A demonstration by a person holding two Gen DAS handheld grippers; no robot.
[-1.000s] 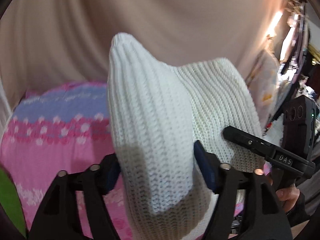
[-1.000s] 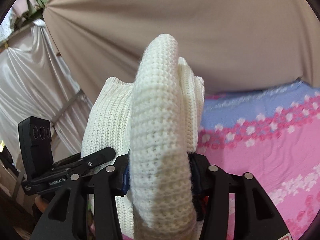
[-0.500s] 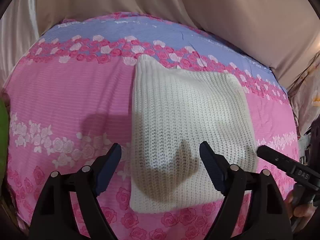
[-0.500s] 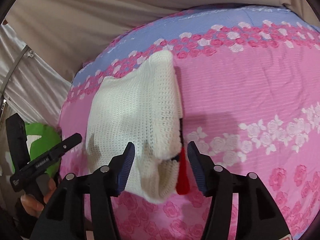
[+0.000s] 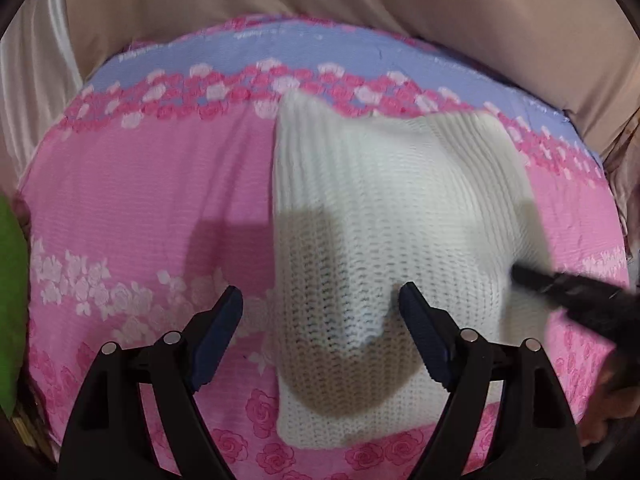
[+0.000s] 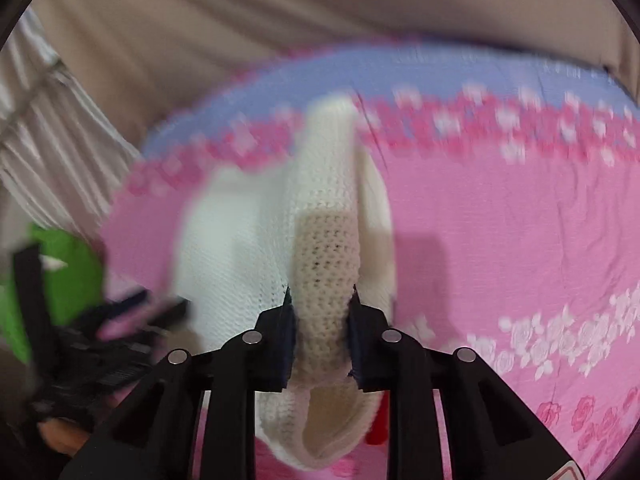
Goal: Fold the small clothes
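Observation:
A white knitted garment (image 5: 380, 200) lies folded on the pink floral bedsheet (image 5: 140, 200). My left gripper (image 5: 320, 292) hangs open just above the garment's near edge, and its blue pads touch nothing. My right gripper (image 6: 321, 300) points steeply down with its jaws closing. Its pads press on a raised fold of the garment (image 6: 324, 208) at the right edge. A red tag (image 6: 378, 420) peeks out beneath that fold. The right gripper (image 5: 560, 284) also shows as a black blur at the garment's right side in the left wrist view. The left gripper (image 6: 120, 320) is blurred at the lower left of the right wrist view.
Beige curtains (image 5: 320, 0) hang behind the far edge of the bed. A green thing (image 5: 10, 300) lies at the bed's left side, seen also as green thing (image 6: 68, 272). A lilac band (image 5: 300, 48) runs along the sheet's far edge.
Both grippers came down with the garment from mid-air onto the sheet. The left let go and stands open. The right opened briefly, then closed again on a fold at the right edge.

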